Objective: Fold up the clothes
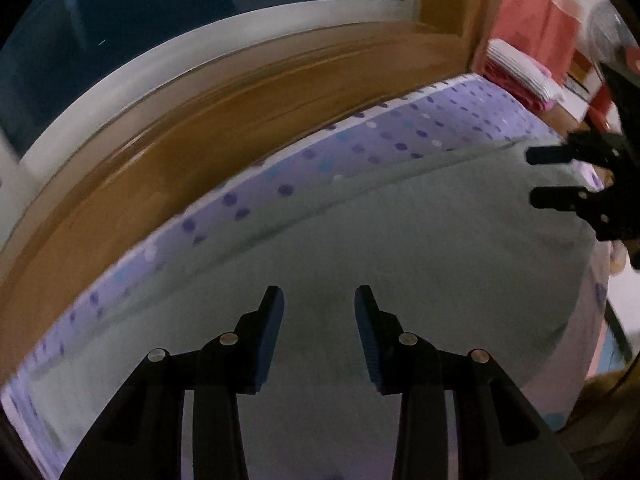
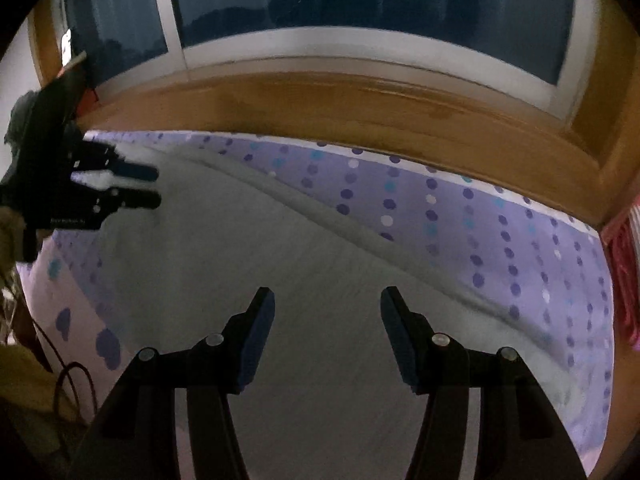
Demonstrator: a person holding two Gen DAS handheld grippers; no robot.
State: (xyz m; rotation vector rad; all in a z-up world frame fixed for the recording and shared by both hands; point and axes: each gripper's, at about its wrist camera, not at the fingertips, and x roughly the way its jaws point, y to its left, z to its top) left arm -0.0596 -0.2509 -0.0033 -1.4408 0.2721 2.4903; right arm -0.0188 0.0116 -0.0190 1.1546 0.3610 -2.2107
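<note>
A pale grey garment (image 1: 400,248) lies spread flat on the dotted purple bedsheet (image 2: 460,216), below the wooden window sill (image 2: 360,108). Both the left tongs (image 1: 319,296) and right tongs (image 2: 327,298) gape wide, holding nothing. The garment looks soft, light and limp, so I judge its edge nearest the sill the best place to pinch.

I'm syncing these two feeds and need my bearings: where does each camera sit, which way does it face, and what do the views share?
Left wrist: sits behind the open left gripper, looking across the grey garment on the dotted bedsheet toward the window; the right gripper shows at the right edge.
Right wrist: sits behind the open right gripper, facing the same way; the left gripper shows at the left edge.
Shared: garment, bedsheet, wooden ledge, window, both grippers.
</note>
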